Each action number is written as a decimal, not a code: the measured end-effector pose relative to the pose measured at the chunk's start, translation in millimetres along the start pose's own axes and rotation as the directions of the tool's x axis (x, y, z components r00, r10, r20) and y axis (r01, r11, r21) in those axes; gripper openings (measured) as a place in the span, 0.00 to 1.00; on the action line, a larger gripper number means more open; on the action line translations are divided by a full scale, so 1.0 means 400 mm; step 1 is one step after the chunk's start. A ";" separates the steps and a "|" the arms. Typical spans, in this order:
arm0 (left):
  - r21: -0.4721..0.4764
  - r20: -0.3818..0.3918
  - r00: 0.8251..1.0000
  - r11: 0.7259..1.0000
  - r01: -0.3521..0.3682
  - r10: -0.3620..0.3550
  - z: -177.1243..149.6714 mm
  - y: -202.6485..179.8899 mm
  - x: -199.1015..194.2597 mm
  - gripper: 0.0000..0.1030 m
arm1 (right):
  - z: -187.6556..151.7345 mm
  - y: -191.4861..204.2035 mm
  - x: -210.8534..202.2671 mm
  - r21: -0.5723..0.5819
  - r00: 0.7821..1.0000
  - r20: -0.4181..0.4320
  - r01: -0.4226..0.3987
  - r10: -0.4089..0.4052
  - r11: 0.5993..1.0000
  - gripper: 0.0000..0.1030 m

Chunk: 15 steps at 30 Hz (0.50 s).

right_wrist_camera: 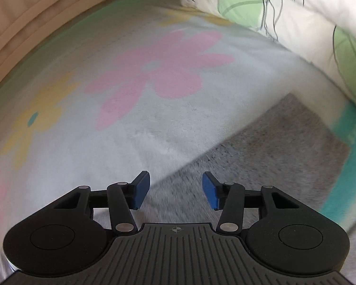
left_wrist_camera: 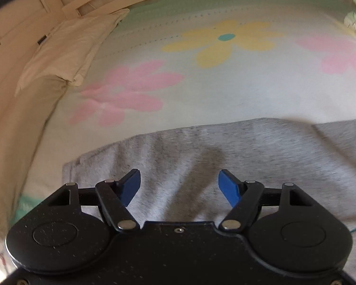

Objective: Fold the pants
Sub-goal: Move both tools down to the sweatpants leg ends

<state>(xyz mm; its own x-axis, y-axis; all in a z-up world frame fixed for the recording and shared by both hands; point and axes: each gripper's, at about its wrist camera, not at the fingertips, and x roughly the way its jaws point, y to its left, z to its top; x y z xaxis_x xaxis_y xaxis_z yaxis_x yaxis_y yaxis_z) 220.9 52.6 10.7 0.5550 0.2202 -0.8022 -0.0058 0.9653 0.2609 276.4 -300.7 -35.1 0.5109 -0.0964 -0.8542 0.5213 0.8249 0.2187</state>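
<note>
Left wrist: we saw the left tongs (left_wrist_camera: 179, 186) spread, empty, over grey pants (left_wrist_camera: 225, 156) on the bed (left_wrist_camera: 225, 90).
Right wrist: right tongs (right_wrist_camera: 176, 190) parted, empty, above pants' edge.
Risk: we feared pinching the bedsheet too.

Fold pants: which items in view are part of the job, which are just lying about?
Job: grey fleece pants, left gripper, right gripper, both open and empty.

Lying about: flower-print bed sheet, beige pillow, white leaf-print duvet.
</note>
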 end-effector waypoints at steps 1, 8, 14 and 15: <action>0.002 -0.010 1.000 1.000 0.002 -0.001 0.006 -0.001 0.009 0.73 | 0.004 0.007 0.014 0.004 1.000 -0.003 0.010 -0.010 1.000 0.47; -0.020 -0.063 0.998 1.000 0.015 -0.017 0.022 -0.001 0.043 0.73 | 0.012 -0.002 0.097 0.039 0.996 -0.029 0.082 -0.081 0.996 0.47; -0.052 -0.073 0.997 0.998 0.031 -0.034 0.028 0.011 0.046 0.73 | -0.002 0.014 0.090 -0.044 0.989 -0.036 0.143 -0.144 0.989 0.16; -0.053 -0.073 0.997 0.998 0.029 -0.033 0.029 0.013 0.047 0.73 | 0.001 0.004 0.086 -0.030 0.991 -0.051 0.124 -0.126 0.992 0.09</action>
<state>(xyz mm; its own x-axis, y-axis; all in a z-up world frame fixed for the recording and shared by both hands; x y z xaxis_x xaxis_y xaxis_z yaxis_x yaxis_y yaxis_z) 240.8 60.2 3.1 0.4925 0.1982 -0.8474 -0.0342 0.9774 0.2087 295.1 -302.7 -63.9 0.4056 -0.1708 -0.8979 0.5601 0.8228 0.0965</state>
